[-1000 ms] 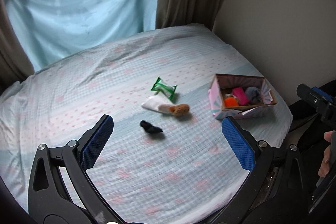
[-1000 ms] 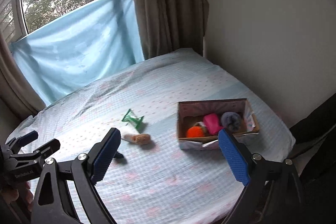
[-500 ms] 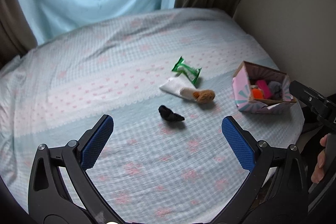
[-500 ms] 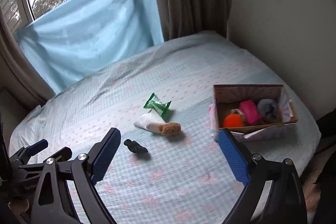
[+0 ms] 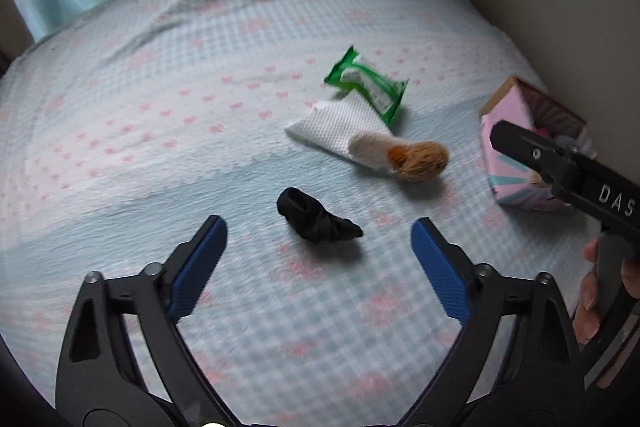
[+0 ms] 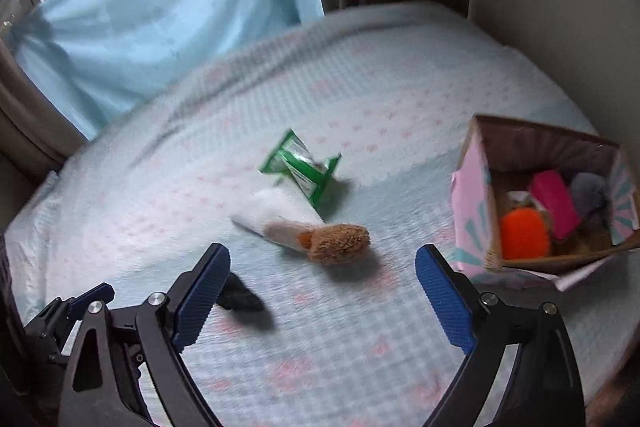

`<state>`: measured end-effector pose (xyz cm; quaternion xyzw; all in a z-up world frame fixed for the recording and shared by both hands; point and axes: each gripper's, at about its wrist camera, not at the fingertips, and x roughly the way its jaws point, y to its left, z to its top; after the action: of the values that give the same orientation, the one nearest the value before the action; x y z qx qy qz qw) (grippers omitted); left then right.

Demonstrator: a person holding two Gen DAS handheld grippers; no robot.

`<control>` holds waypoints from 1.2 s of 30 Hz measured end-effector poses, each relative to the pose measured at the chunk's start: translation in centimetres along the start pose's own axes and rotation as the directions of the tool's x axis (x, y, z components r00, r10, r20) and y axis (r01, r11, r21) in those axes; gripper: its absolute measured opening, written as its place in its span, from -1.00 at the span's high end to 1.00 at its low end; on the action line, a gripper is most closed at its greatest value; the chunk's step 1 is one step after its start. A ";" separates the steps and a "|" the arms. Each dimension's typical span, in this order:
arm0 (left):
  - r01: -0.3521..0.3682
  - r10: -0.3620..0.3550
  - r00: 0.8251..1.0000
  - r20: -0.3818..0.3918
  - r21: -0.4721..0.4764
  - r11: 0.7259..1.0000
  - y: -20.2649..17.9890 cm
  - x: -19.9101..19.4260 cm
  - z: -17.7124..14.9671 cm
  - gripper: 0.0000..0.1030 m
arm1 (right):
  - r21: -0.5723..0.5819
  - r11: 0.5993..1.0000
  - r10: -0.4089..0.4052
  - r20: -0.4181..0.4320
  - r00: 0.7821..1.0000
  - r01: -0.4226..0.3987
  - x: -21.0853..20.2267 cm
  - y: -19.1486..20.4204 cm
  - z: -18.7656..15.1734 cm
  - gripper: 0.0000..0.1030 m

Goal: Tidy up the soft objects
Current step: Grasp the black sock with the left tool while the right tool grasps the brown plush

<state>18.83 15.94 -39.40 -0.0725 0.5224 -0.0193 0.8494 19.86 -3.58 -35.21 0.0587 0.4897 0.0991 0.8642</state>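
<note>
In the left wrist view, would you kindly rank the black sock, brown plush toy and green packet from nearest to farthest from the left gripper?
From the left gripper:
1. black sock, just ahead between the fingers.
2. brown plush toy, farther, to the right.
3. green packet, farthest back.

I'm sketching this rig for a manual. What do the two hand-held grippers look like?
Both match. The left hand-held gripper and the right hand-held gripper each have black angular frames with triangular cut-outs, silver screw heads at the pivots, and two fingers faced with blue textured pads. In the left wrist view the right one's black body carries white letters "DAS".
</note>
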 end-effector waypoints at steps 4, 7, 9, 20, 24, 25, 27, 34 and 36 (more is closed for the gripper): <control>-0.001 0.001 1.000 -0.031 0.007 1.000 -0.1 4.4 -0.1 -0.72 | 0.006 1.000 0.009 -0.036 0.999 -0.009 4.2 -0.6 -0.1 -0.79; -0.003 0.005 0.999 -0.054 0.034 0.999 -0.3 7.0 -0.3 -0.68 | -0.002 1.000 0.010 -0.075 0.997 -0.010 7.5 -0.8 -0.5 -0.79; 0.002 0.002 0.997 -0.076 0.054 0.999 -0.5 8.4 -0.6 -0.63 | -0.004 1.000 0.010 -0.089 0.996 -0.010 8.7 -1.0 -0.8 -0.79; 0.010 0.005 0.992 -0.129 0.117 0.993 -1.4 11.9 -0.5 -0.47 | 0.022 0.999 0.037 -0.148 0.988 -0.035 12.7 -2.0 -1.6 -0.39; 0.007 0.011 0.989 -0.151 0.115 0.993 -1.2 12.5 -0.1 0.02 | 0.035 0.998 0.060 -0.148 0.987 -0.056 13.0 -1.9 -1.2 -0.18; 0.006 0.011 0.988 -0.153 0.112 0.994 -1.2 12.6 0.0 0.19 | 0.038 0.998 0.063 -0.145 0.987 -0.058 13.0 -1.9 -1.1 -0.10; 0.001 0.015 0.987 -0.158 0.103 0.995 -0.9 12.7 0.1 0.35 | 0.044 0.997 0.074 -0.146 0.987 -0.068 13.1 -2.1 -0.9 -0.02; 0.012 0.000 0.989 -0.151 0.082 0.997 -0.4 11.9 0.4 0.52 | 0.062 0.995 0.084 -0.136 0.987 -0.076 12.6 -2.5 -0.5 0.16; 0.015 -0.004 0.990 -0.139 0.082 0.997 -0.5 11.2 0.5 0.53 | 0.071 0.995 0.085 -0.130 0.988 -0.077 12.0 -2.6 -0.4 0.17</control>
<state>24.41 14.32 -48.99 -0.0384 0.5787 -0.0498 0.8131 25.84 -3.36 -45.98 0.1001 0.5463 0.1218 0.8226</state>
